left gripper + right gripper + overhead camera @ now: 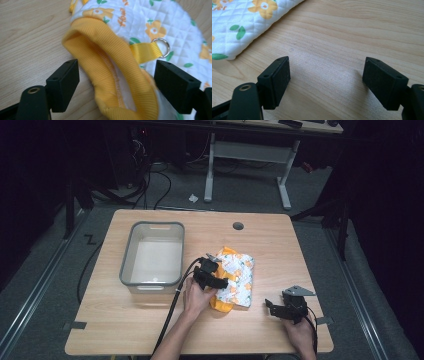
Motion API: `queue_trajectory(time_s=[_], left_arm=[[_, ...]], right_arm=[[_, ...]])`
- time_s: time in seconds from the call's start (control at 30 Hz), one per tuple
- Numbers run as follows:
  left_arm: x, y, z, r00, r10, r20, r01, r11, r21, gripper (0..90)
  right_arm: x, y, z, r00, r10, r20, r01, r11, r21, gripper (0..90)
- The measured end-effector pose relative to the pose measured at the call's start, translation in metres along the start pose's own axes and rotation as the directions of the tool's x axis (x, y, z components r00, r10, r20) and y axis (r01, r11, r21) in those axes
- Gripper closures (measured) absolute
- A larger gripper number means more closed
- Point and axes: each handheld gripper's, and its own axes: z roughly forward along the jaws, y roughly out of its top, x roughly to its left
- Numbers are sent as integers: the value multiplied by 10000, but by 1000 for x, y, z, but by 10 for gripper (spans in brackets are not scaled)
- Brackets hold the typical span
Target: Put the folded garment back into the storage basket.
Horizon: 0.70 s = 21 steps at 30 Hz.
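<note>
A white quilted garment (236,279) with orange flowers and an orange ribbed collar lies in the middle of the table. In the left gripper view its orange collar (110,72) sits between the jaws, and a metal ring (161,47) hangs on a yellow strap. My left gripper (216,281) is open, its jaws on either side of the collar. My right gripper (272,307) rests open near the table's front right, with bare wood between its jaws (327,82). A corner of the garment (242,22) lies at the upper left of the right gripper view.
A grey plastic bin (153,255) stands to the left of the garment on the wooden table (280,245). A round cable hole (238,226) is at the back. Beyond the table stand a desk frame and floor cables.
</note>
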Motion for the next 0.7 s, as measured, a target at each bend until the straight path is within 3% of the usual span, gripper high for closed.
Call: queue_trajectory(time_s=[0.27,0.43,0.57,0.6,0.7], left_arm=[[0,-3,13,9992,-346,218,337,9986,413,215],[-6,-3,16,9998,83,-190,-76,9991,406,243],[-10,-3,15,9993,375,-62,-373,9988,311,404],[-11,-3,15,9991,413,12,-413,9987,289,404],[-12,-2,14,9983,472,353,-481,9985,250,566]], right_arm=[[0,0,0,10000,1,0,-1,10000,-1,226],[0,0,0,10000,1,1,-1,10000,0,226],[0,0,0,10000,1,0,-1,10000,1,226],[0,0,0,10000,0,1,0,10000,0,226],[0,0,0,10000,1,0,-1,10000,1,225]])
